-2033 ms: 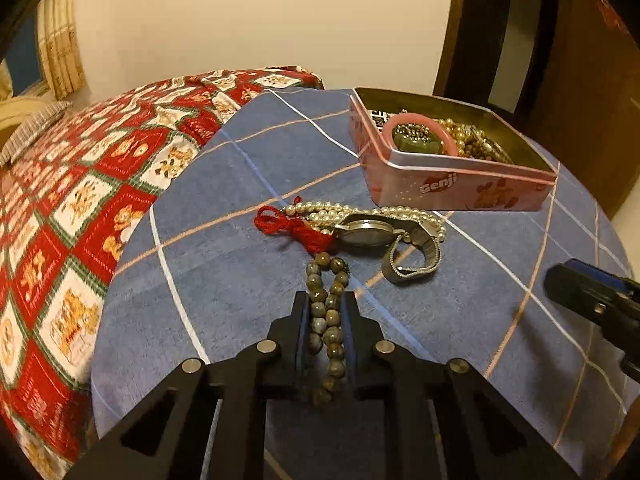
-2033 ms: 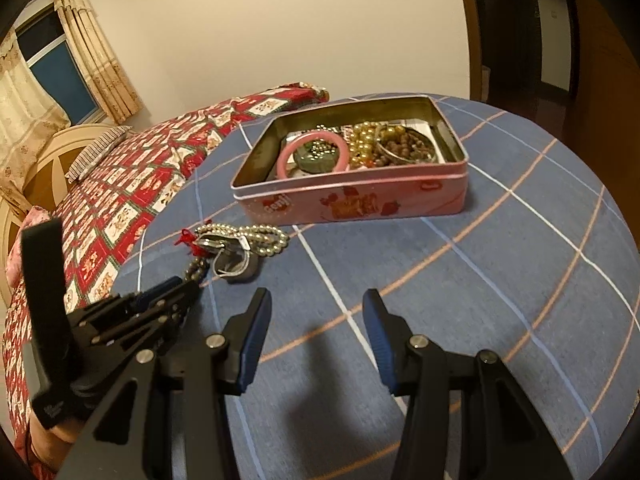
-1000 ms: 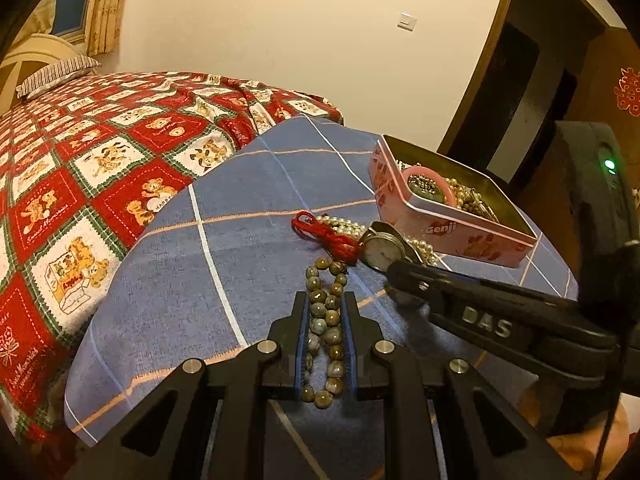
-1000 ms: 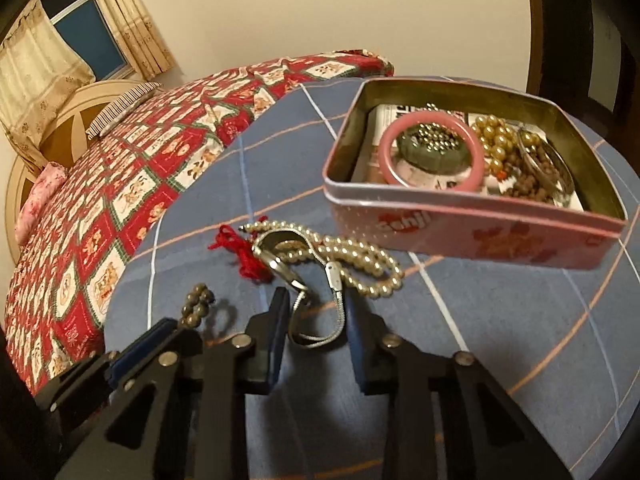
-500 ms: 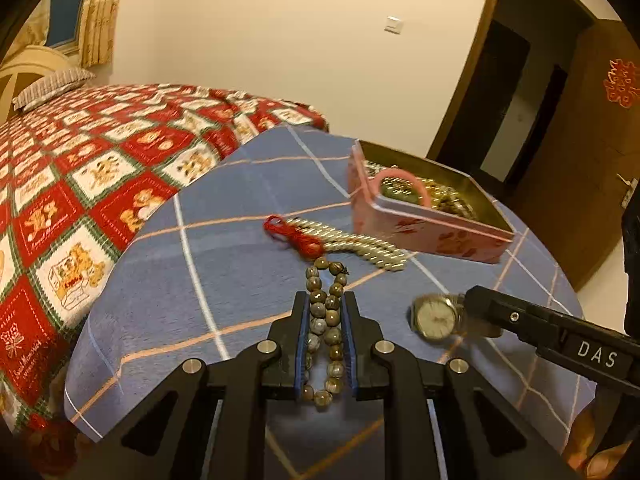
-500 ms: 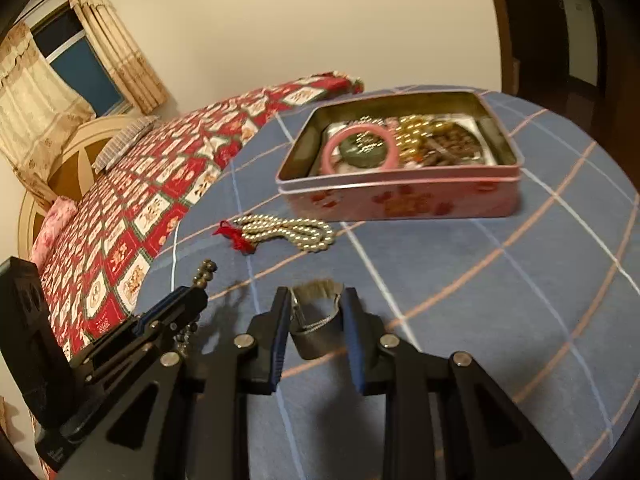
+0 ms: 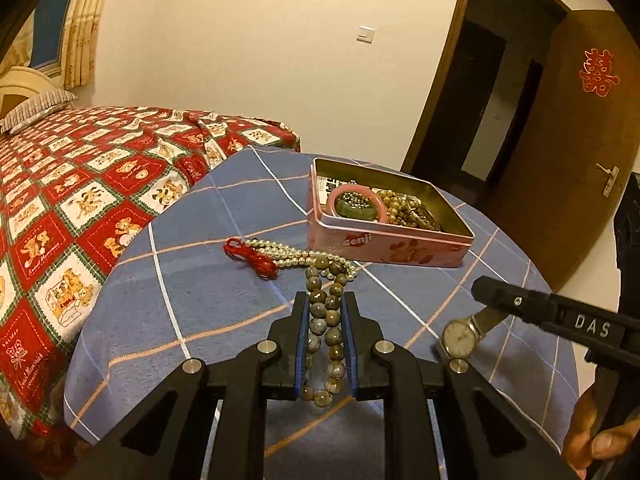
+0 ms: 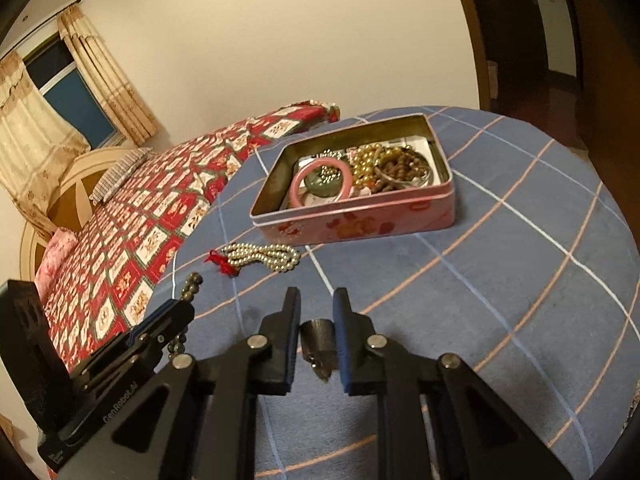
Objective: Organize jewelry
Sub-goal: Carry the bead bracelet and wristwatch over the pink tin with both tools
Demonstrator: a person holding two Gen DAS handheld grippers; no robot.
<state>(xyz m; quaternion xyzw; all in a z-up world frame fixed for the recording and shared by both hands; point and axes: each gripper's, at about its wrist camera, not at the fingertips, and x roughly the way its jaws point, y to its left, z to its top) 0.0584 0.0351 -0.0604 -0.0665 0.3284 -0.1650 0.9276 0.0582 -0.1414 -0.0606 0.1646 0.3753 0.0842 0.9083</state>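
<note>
My left gripper (image 7: 325,304) is shut on a bracelet of grey-green stone beads (image 7: 326,320), whose loop juts past the fingertips and hangs below them. It shows at the lower left of the right wrist view as the left gripper (image 8: 176,312). My right gripper (image 8: 316,296) holds a wristwatch by its metal band (image 8: 318,336), jaws closing on it. The watch face (image 7: 458,336) dangles under the right gripper (image 7: 486,292), above the cloth. A pearl necklace (image 7: 288,258) with a red cord lies in front of the pink tin (image 7: 392,240).
The pink tin (image 8: 360,220) holds a pink bangle (image 8: 298,178), a green stone and several bead strings. The round table wears a blue checked cloth (image 8: 500,280). A bed with a red patterned cover (image 7: 80,184) stands left, a wooden door (image 7: 560,140) right. A hand (image 7: 592,440) grips the right tool.
The right gripper took the watch off the pile by its band and drew it back toward the near right. The left gripper, still holding the beads, lifted away from the pearls.
</note>
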